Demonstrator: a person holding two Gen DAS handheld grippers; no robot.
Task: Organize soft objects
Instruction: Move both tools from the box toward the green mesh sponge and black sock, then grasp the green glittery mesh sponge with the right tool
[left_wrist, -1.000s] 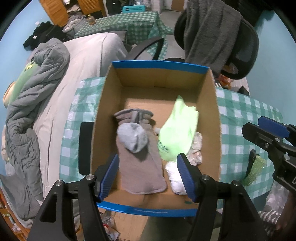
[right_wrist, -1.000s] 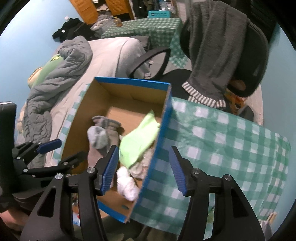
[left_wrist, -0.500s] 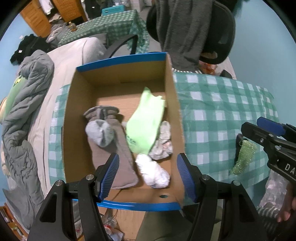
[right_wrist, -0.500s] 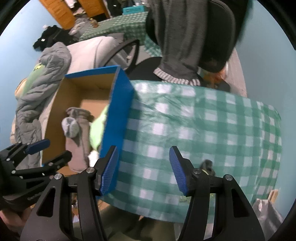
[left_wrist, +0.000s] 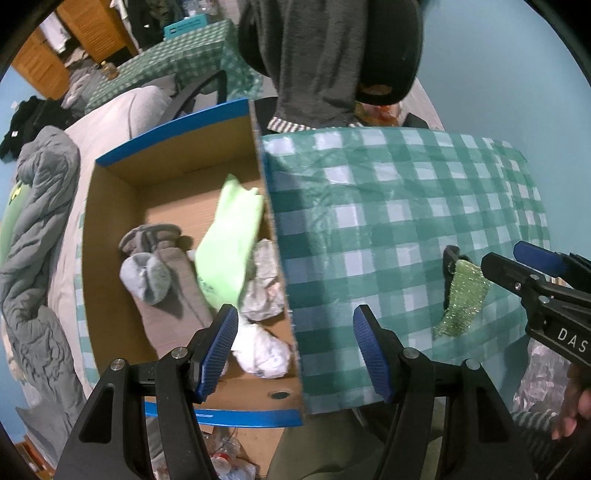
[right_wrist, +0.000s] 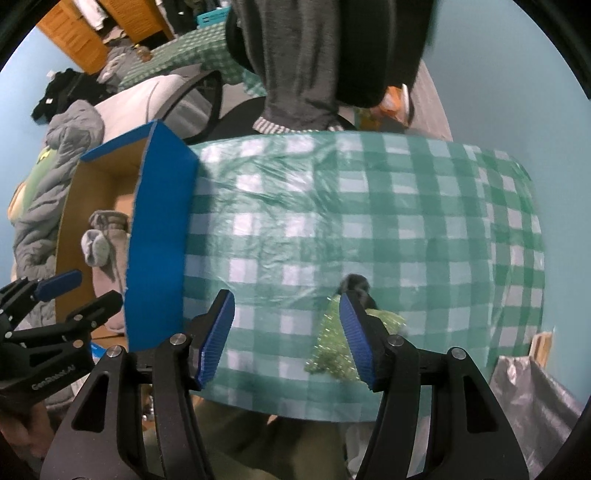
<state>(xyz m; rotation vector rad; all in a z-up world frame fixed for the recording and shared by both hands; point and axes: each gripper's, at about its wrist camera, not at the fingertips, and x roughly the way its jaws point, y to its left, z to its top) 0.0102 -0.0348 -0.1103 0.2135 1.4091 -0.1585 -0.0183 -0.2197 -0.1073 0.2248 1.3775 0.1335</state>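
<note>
A cardboard box with blue rims stands at the left end of the checked table. Inside lie a grey sock pair, a brown-grey cloth, a light green glove and white balled socks. A glittery green sock with a dark cuff lies flat on the cloth near the table's front right. My left gripper hangs open over the box's right wall. My right gripper is open above the cloth, its right finger overlapping the green sock, nothing between the pads.
The green checked tablecloth covers the table. An office chair with a grey garment draped over it stands behind. A bed with a grey duvet lies left of the box. A grey plastic bag sits at the right front.
Both grippers have swung to the right, from over the box toward the open tablecloth. The glittery green sock has come into the right wrist view beside the right finger.
</note>
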